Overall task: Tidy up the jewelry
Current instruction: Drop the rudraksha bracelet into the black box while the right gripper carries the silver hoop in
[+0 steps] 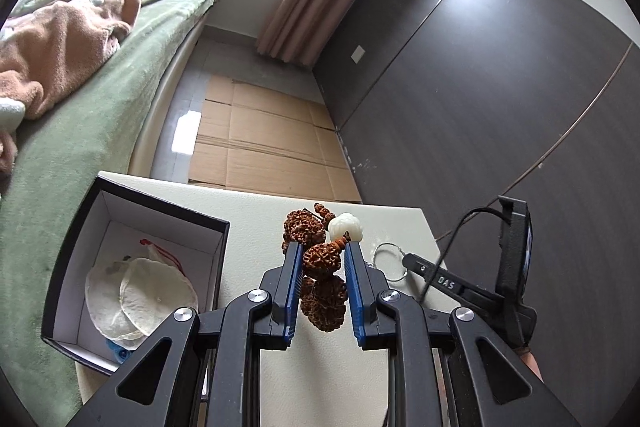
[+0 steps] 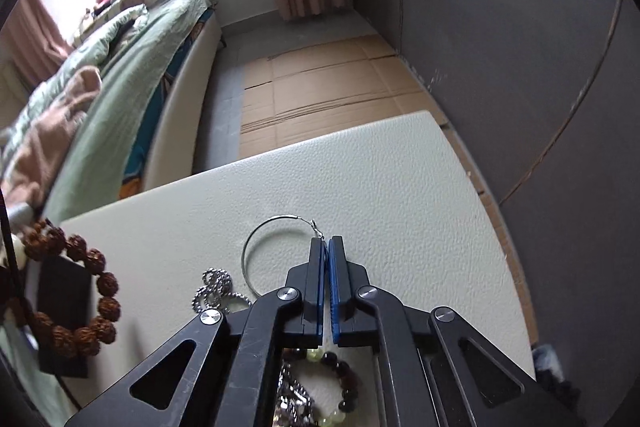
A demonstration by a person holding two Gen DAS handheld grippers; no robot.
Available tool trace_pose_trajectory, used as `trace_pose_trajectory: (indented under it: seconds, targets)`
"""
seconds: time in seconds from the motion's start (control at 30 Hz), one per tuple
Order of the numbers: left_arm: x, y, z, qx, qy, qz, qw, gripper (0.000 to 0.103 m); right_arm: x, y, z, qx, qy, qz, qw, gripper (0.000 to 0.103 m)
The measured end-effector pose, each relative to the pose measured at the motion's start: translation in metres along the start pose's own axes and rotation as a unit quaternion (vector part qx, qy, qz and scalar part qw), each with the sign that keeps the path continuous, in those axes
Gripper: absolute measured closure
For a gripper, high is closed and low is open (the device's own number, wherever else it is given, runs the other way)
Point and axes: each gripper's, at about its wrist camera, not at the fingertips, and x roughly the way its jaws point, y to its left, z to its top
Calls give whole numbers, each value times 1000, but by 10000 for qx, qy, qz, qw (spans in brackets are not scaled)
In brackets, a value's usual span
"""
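My left gripper [image 1: 322, 246] is shut on a bracelet of large rough brown seed beads [image 1: 325, 303] with one white carved bead [image 1: 346, 225], held just above the white table [image 1: 256, 227]. The same bracelet [image 2: 100, 307] hangs at the left of the right wrist view. My right gripper [image 2: 326, 241] has its blue pads together, pinching the clasp end of a thin silver hoop earring [image 2: 245, 255] that lies on the table [image 2: 400, 187]. In the left wrist view the right gripper [image 1: 409, 261] reaches in from the right onto the hoop [image 1: 378, 255].
A black box with a white inside [image 1: 160, 203] stands at the table's left and holds pale round pads [image 1: 140, 299]. A silver ball chain [image 2: 214, 287] and a dark-and-green bead bracelet [image 2: 344, 379] lie near my right gripper. A bed [image 1: 80, 155] lies left, a dark wall [image 1: 500, 87] right.
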Motion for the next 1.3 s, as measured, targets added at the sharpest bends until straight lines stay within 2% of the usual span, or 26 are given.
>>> trace_pose_trajectory:
  seconds: [0.1, 0.27, 0.53, 0.77, 1.0, 1.03, 1.07, 1.13, 1.17, 1.3]
  targets:
    - [-9, -1, 1, 1, -127, -37, 9999, 81, -10, -11, -1, 330, -46, 389, 9987, 100]
    - [-25, 0, 1, -55, -300, -74, 9995, 81, -28, -12, -2, 600, -205, 795, 9948, 100]
    - [-62, 7, 2, -156, -809, -105, 9965, 81, -58, 11, -9, 599, -454, 1420, 9870, 100]
    - [-90, 20, -1, -254, -1150, 204, 9928, 81, -80, 42, -20, 447, -579, 1921, 9786, 100]
    - [-96, 44, -5, -608, -1233, 532, 9891, 80, -90, 67, -37, 261, -547, 2279, 9718, 100]
    - [-96, 48, -5, -701, -1205, 550, 9887, 74, -92, 71, -39, 229, -546, 2314, 9711, 100]
    - [-96, 53, -5, -808, -1124, 583, 9887, 59, -93, 74, -41, 198, -552, 2335, 9706, 100]
    - [-98, 61, -6, -997, -1081, 666, 9869, 37, -95, 83, -44, 148, -559, 2433, 9682, 100]
    - [-100, 64, -6, -1062, -1147, 697, 9852, 34, -96, 86, -46, 129, -560, 2480, 9671, 100]
    - [-110, 73, -8, -1204, -1248, 732, 9821, 30, -97, 101, -51, 34, -563, 2633, 9631, 100]
